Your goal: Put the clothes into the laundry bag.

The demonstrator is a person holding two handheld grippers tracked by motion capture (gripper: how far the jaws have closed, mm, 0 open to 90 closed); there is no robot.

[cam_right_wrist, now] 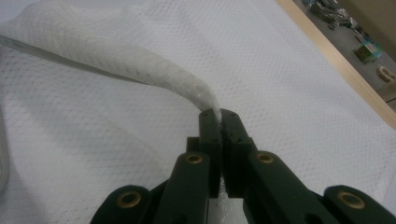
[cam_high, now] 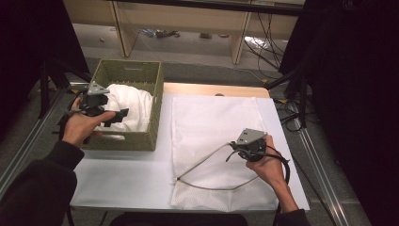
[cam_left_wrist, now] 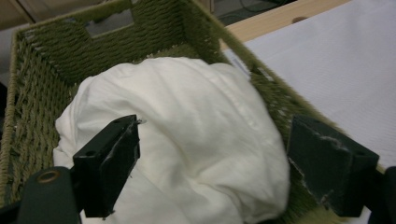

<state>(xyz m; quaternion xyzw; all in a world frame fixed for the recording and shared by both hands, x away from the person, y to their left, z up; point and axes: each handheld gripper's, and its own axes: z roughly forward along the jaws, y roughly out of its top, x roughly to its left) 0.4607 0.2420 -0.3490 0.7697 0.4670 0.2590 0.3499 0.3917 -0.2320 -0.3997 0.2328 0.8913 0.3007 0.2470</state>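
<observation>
My left gripper (cam_left_wrist: pixel 212 175) hovers, jaws wide apart, over crumpled white cloth (cam_left_wrist: pixel 187 140) in the green woven basket (cam_high: pixel 141 75). My right gripper (cam_right_wrist: pixel 219 121), seen close, pinches the white mesh bag (cam_high: pixel 211 122) edge on the worktop (cam_high: pixel 122 179).

Lab-like recording setup, black curtains (cam_high: pixel 28 47), metal frame rails (cam_high: pixel 28 141), loose floor cables (cam_high: pixel 263 44), white table (cam_high: pixel 131 179)

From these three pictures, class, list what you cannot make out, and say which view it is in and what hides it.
- Basket floor, high view and left gripper view: hidden under the white cloth.
- Table beneath the mesh bag, high view: covered by it.
- Inside of the bag, right gripper view: the mesh screens it where the right gripper pinches its edge.
- Items under the far shelf, high view: too small.
</observation>
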